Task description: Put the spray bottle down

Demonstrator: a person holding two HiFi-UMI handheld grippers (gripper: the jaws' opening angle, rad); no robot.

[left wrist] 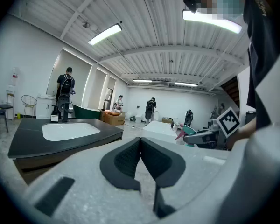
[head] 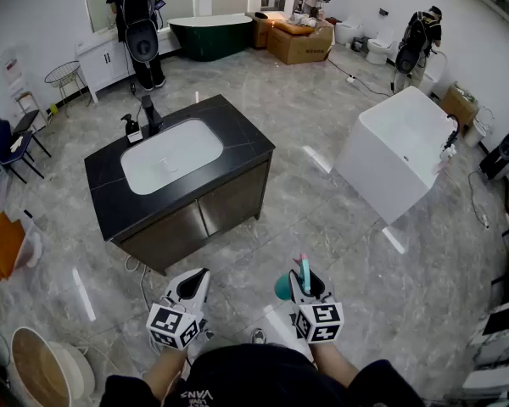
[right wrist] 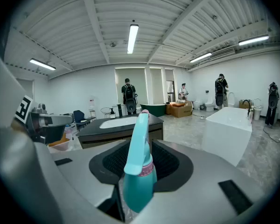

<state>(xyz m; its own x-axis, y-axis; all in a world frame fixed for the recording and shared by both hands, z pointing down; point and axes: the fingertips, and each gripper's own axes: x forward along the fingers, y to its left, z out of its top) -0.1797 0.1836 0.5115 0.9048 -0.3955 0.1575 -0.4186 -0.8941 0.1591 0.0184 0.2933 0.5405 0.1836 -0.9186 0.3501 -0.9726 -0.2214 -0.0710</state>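
Right gripper view: one spray bottle between jaws.

Partly hidden spray bottle
Base lost between right gripper jaws, cut off by bottom edge; small bottle on surface too small to identify.

The head view looks steeply down onto the floor, with the left hand-held gripper and right hand-held gripper at the frame's lower edge. Each gripper view sits close behind its own jaws, facing almost level across the room. All three share the black worktop and white bathtub.
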